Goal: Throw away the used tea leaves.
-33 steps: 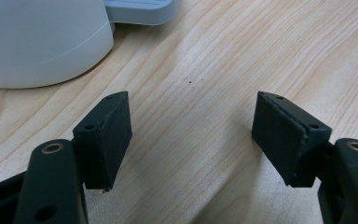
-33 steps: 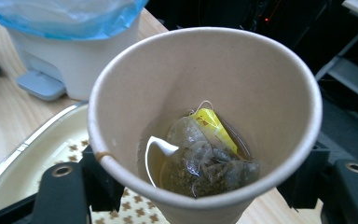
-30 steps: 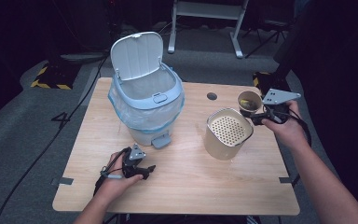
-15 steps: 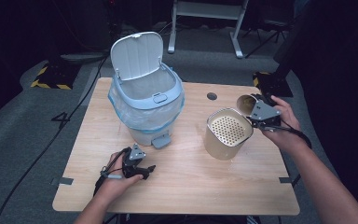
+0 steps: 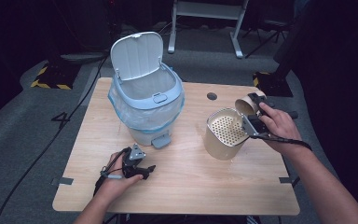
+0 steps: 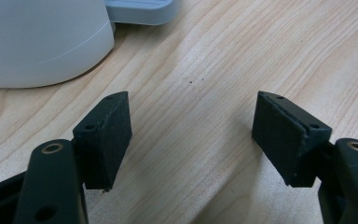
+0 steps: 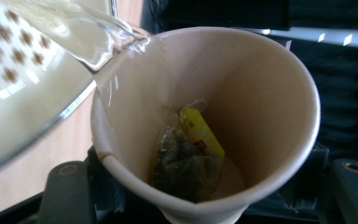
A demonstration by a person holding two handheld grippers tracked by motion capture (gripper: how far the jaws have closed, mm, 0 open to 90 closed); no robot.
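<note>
My right gripper [image 5: 253, 117] is shut on a paper cup [image 5: 244, 104], and its jaws have just been closing a little tighter on it. The cup [image 7: 205, 93] is tipped toward a beige container with a perforated insert [image 5: 223, 135], and clear liquid [image 7: 88, 37] runs over its rim into that container [image 7: 18, 107]. A wet tea bag with a yellow tag [image 7: 186, 158] lies inside the cup. My left gripper [image 5: 142, 169] rests on the table near the front left, open, with only bare wood between its pads [image 6: 107, 135].
A light blue pedal bin [image 5: 147, 107] with its lid up and a plastic liner stands at the table's back left, its pedal [image 5: 161, 140] facing the front. A round cable hole [image 5: 211, 96] sits behind the container. Dark floor and stands surround the table [image 5: 191, 186].
The right hand has moved left and down with the cup, bringing it from beside the container to over its rim and tipping it. The left hand has stayed put.
</note>
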